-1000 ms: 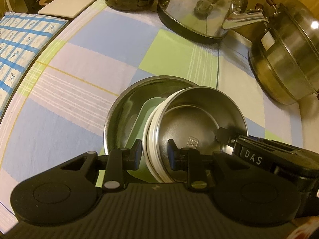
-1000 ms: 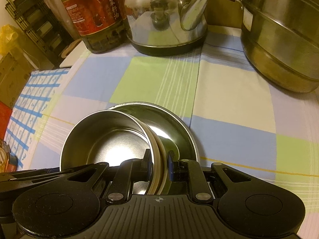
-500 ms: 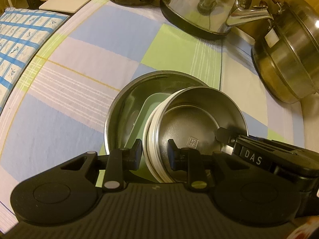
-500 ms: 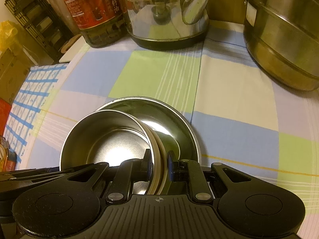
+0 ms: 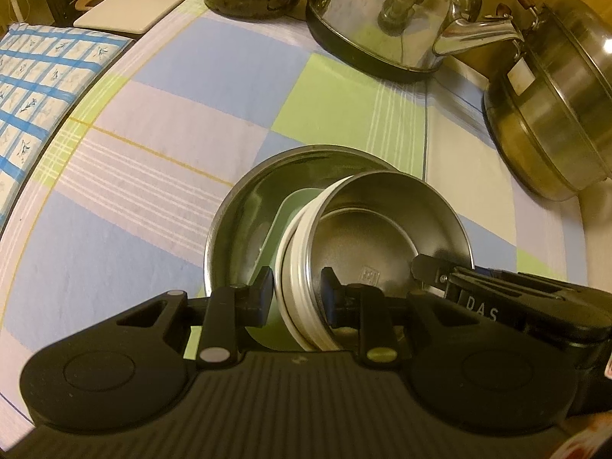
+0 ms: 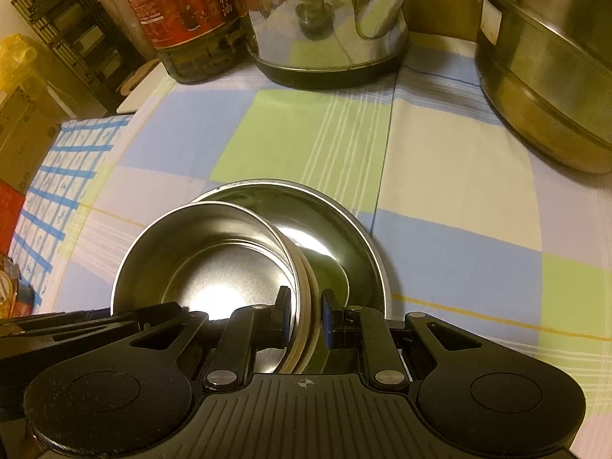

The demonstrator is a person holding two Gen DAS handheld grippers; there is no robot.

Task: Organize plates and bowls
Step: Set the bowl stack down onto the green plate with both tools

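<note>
On the checked tablecloth lies a wide steel plate. Both my left gripper and right gripper pinch opposite rim sides of the small steel bowl, which hangs tilted directly above this plate.

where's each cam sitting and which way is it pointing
Left wrist: sits on the left gripper, looking steeply down along its fingers at the small steel bowl clamped by its rim above the wide steel bowl; the right gripper shows too.
Right wrist: sits on the right gripper, angled down at the same small steel bowl from its opposite rim.
Shared: both bowls, kettle, oil bottle, steamer pot, checked cloth.
</note>
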